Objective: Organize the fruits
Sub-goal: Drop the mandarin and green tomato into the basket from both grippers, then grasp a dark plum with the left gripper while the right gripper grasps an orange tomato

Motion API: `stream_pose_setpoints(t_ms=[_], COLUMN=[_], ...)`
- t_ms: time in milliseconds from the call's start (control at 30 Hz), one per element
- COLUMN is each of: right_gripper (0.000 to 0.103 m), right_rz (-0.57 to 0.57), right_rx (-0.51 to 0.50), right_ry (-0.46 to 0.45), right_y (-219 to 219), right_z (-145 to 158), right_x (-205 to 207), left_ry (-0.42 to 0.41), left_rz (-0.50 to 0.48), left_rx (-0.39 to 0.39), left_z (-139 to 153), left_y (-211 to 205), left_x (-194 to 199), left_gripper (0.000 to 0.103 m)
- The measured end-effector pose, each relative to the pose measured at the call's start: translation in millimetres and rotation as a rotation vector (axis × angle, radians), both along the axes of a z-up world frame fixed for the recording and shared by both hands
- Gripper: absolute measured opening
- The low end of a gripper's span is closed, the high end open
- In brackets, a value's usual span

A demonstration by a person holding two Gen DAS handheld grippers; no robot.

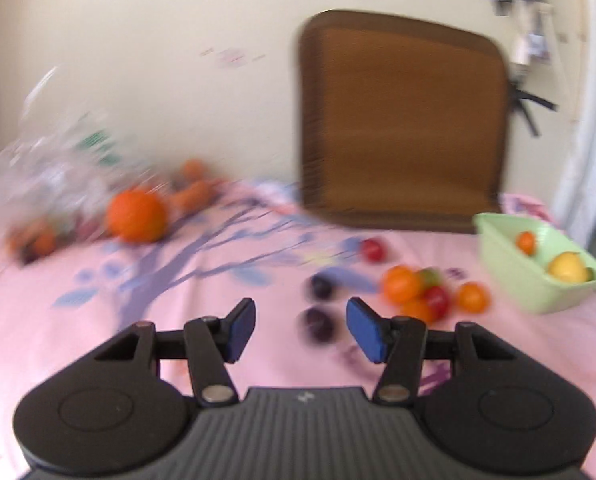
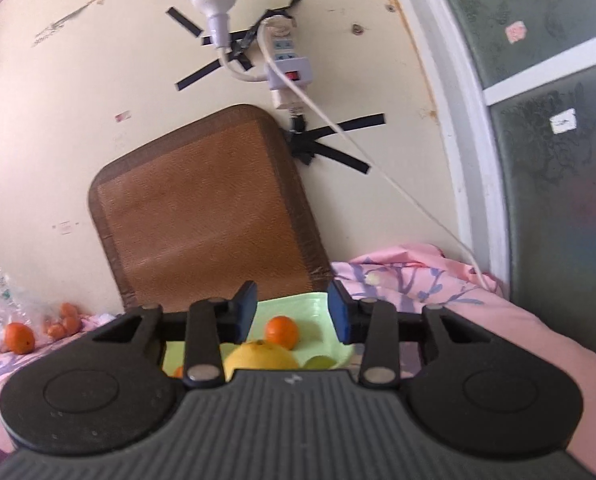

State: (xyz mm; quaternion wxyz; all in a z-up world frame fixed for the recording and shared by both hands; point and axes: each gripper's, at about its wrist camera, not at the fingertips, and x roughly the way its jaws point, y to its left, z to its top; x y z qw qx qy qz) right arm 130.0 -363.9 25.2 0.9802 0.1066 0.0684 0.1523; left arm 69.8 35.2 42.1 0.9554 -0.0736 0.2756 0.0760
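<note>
Left wrist view, blurred: the left gripper point(image 1: 301, 330) sits at lower centre with its blue-padded jaws partly apart and nothing between the pads. A dark purple round fruit point(image 1: 318, 325) lies on the pink floral bedsheet point(image 1: 218, 280) just beyond the gap, not touched by either pad; a second dark purple fruit point(image 1: 321, 286) lies above it in the frame. A cluster of small orange and red fruits point(image 1: 422, 294) lies right of centre, near the pale green rectangular plastic basket point(image 1: 510, 276) at the right edge. One large orange point(image 1: 137, 216) rests at centre left beside a clear plastic bag point(image 1: 46, 160).

Right wrist view: the right gripper point(image 2: 292, 312) is at centre, jaws partly apart and empty, above the pale green basket point(image 2: 298, 304). Inside the basket are a small orange fruit point(image 2: 282, 332) and a large yellow fruit point(image 2: 262, 358). A brown woven cushion point(image 2: 202, 208) leans against the cream wall point(image 2: 58, 120) behind.
</note>
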Motion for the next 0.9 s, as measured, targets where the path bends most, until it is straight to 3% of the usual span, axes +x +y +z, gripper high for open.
stream_pose_setpoints(t_ms=[133, 367, 467, 500, 567, 900], right_gripper=[0.041, 0.040, 0.040, 0.040, 0.040, 0.040], right_rz=[0.178, 0.413, 0.462, 0.476, 0.496, 0.511], right_rx=[-0.056, -0.212, -0.247, -0.264, -0.304, -0.396], right_ry=[0.030, 0.146, 0.183, 0.192, 0.204, 0.289], right_y=[42, 131, 156, 164, 180, 228], right_z=[5, 0, -1, -2, -5, -21], right_x=[-14, -20, -16, -15, -14, 6], left_ry=[0.015, 0.024, 0.060, 0.077, 0.071, 0.029], left_rz=[0.011, -0.089, -0.092, -0.102, -0.116, -0.162], left_rx=[-0.025, 0.036, 0.064, 0.057, 0.055, -0.032], left_z=[-12, -21, -29, -33, -33, -32], left_y=[16, -17, -24, -24, -24, -22], left_x=[-5, 29, 44, 47, 46, 14], left_gripper=[0.051, 0.051, 0.049, 0.039, 0.029, 0.029])
